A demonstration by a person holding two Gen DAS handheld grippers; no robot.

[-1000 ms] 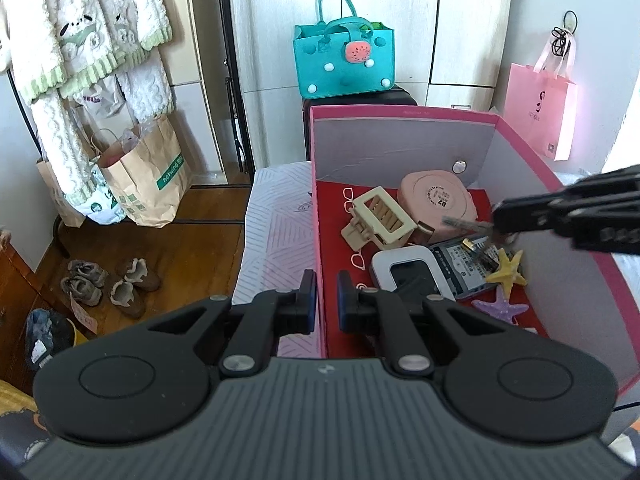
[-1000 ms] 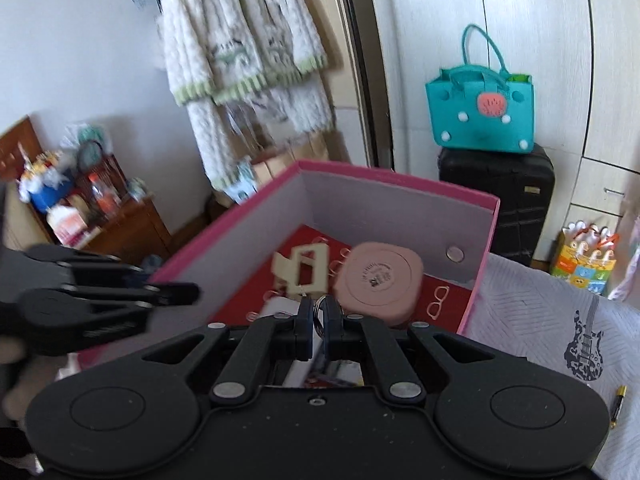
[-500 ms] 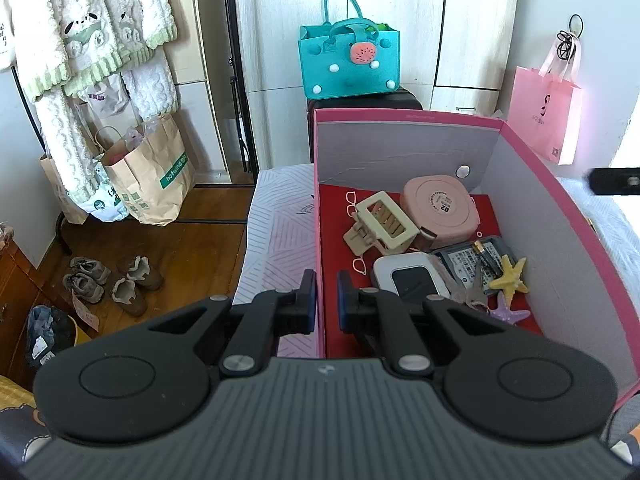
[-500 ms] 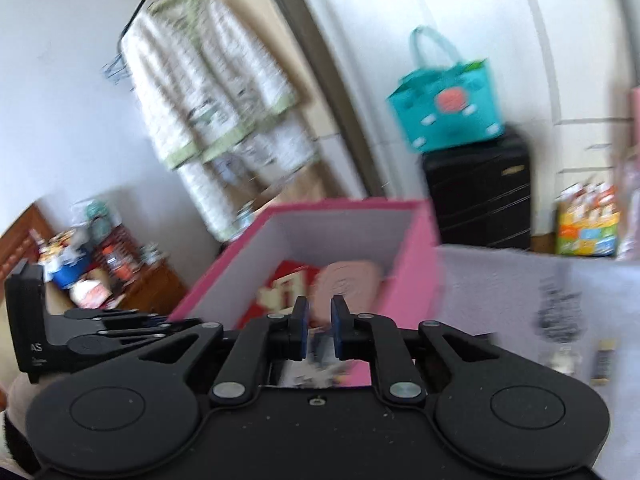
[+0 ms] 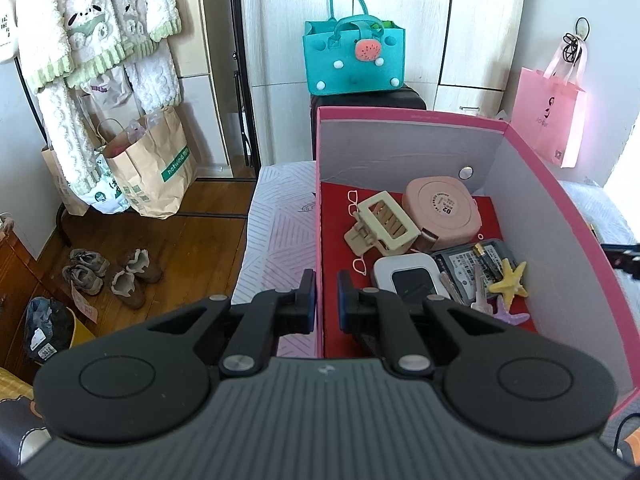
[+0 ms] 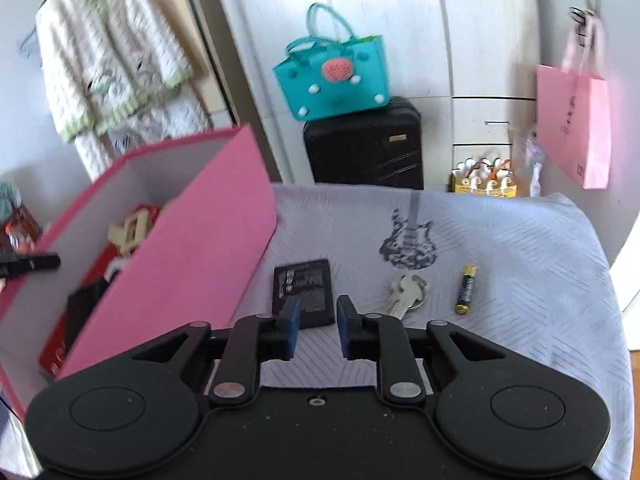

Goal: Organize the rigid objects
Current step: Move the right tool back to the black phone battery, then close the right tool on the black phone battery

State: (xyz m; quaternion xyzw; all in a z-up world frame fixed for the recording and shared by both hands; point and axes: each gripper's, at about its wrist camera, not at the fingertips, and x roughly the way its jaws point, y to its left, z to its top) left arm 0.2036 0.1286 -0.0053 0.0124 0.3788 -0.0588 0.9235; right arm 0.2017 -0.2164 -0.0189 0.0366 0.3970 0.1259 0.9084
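A pink box (image 5: 560, 216) with a red floor holds a cream hair claw (image 5: 384, 226), a pink round case (image 5: 442, 210), a white device (image 5: 408, 280), a hard drive (image 5: 476, 264), keys (image 5: 478, 300) and two starfish clips (image 5: 510, 282). My left gripper (image 5: 325, 300) is shut on the box's left wall (image 5: 319, 240). In the right wrist view the box (image 6: 192, 240) is at left. My right gripper (image 6: 316, 318) is open and empty above the bed, over a black card-like pack (image 6: 302, 292). Keys (image 6: 406, 294) and a battery (image 6: 466, 290) lie to its right.
The grey bedspread (image 6: 500, 240) has a guitar print (image 6: 410, 238). Behind are a black suitcase (image 6: 364, 146) with a teal bag (image 6: 332, 76), and a pink paper bag (image 6: 574, 120) on the wall. Shoes (image 5: 108, 276) and paper bags (image 5: 152, 164) sit on the wooden floor at left.
My right gripper has left the box, released the keys inside it, swung right over the bed and opened. My left gripper has stayed on the box wall.
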